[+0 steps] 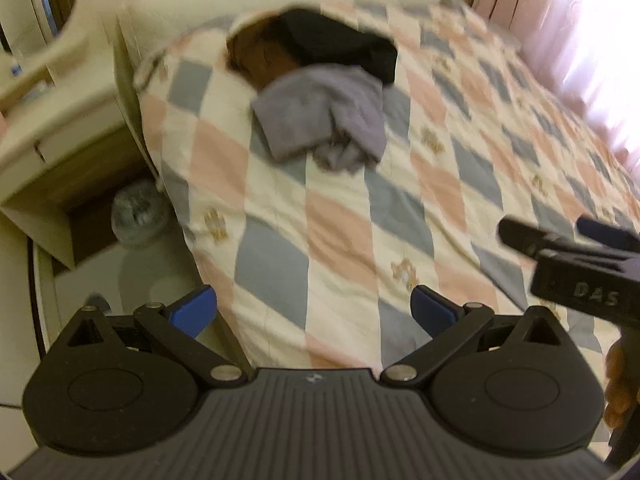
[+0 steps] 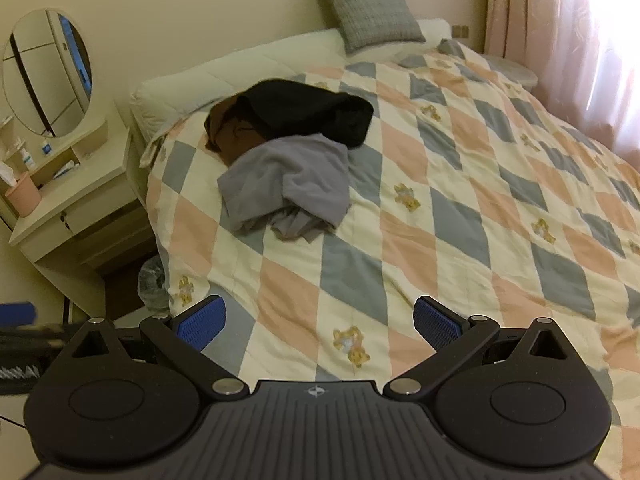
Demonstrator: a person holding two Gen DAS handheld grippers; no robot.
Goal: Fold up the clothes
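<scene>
A heap of clothes lies on the far left part of the bed: a crumpled grey garment in front, a brown one behind it and a black one on top at the back. The same grey garment, brown one and black one show blurred in the left wrist view. My left gripper is open and empty, well short of the heap. My right gripper is open and empty too, over the near quilt. The right gripper also shows at the left view's right edge.
A checked quilt in pink, blue and cream covers the bed. A grey pillow leans on the wall. A dressing table with an oval mirror stands left of the bed, a clear plastic bag on the floor beside it. Pink curtains hang right.
</scene>
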